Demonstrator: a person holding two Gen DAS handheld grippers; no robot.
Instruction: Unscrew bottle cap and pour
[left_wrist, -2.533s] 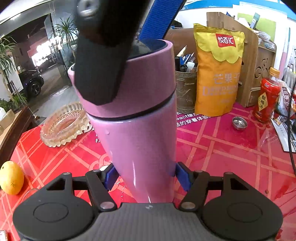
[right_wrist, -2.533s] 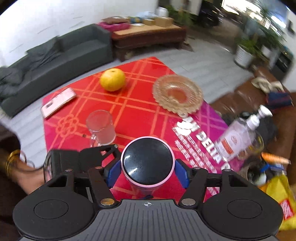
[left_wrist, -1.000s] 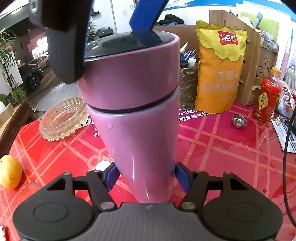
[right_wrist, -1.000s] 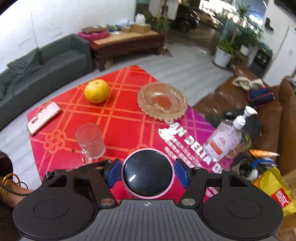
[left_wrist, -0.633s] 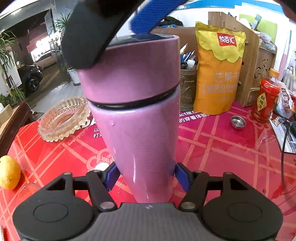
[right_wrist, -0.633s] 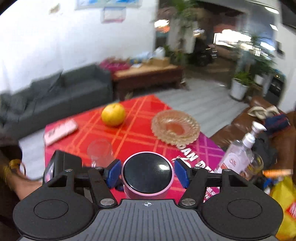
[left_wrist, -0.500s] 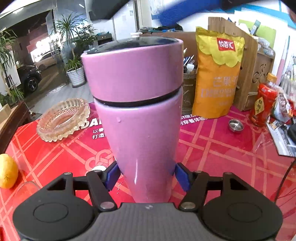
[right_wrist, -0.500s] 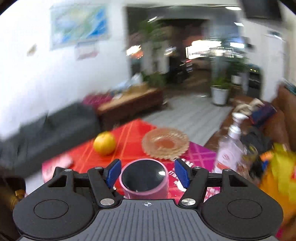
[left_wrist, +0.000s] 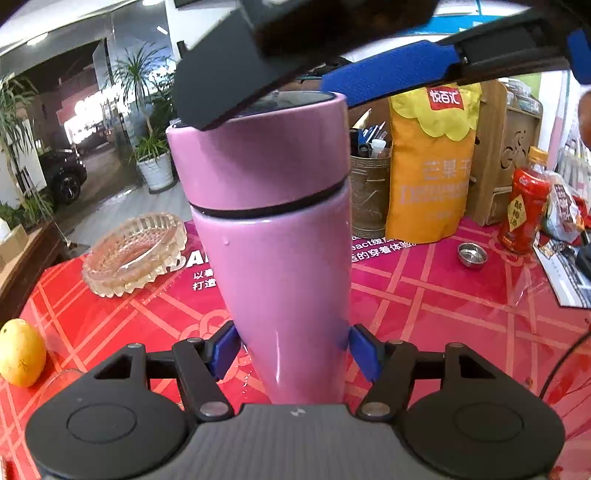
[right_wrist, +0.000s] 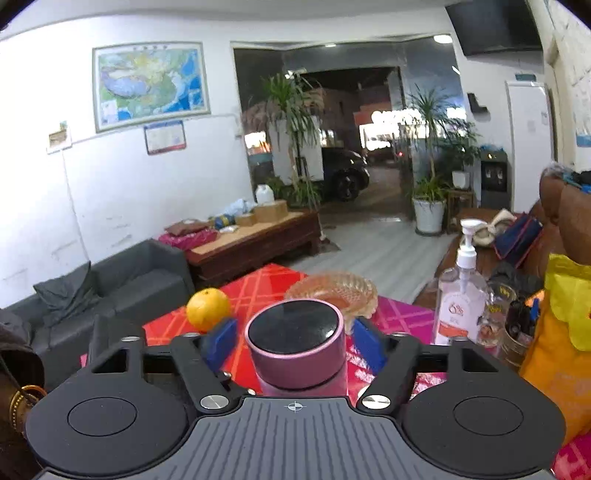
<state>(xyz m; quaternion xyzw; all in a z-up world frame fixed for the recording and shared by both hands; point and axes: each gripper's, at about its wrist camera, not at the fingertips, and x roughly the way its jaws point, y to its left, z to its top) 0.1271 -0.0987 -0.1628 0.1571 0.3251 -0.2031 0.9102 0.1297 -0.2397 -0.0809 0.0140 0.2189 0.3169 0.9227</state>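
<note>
**A:** So, where is the bottle sitting right now?

**B:** The pink bottle (left_wrist: 288, 295) is standing upright on the red tabletop (left_wrist: 443, 302), filling the centre of the left wrist view. The left tool (left_wrist: 290, 349) is clamping its lower body, both blue pads pressing against the sides. The cap (left_wrist: 258, 162) is sitting on the neck, with a dark seam showing under it.

**B:** The right tool (right_wrist: 293, 343) is straddling the cap (right_wrist: 295, 350) from above in the lower centre of its own view. Its pads are standing a little off the cap on both sides, so it is gaping rather than gripping.

**A:** What could be going wrong from here?

**B:** If the right tool is closing off-centre, it could be slipping around the smooth cap instead of turning it. The left grip is low on a tall body, so a hard twist could be tilting the bottle or spinning it in the pads. Droplets on the pink wall are making that likelier.

**A:** Anything you are failing to make out?

**B:** Whether the cap is tight or loosened, I cannot tell. The bottle's base and contents are hidden, and the drinking glass (left_wrist: 55, 384) at the lower left is being cut off by the tool body.
</note>
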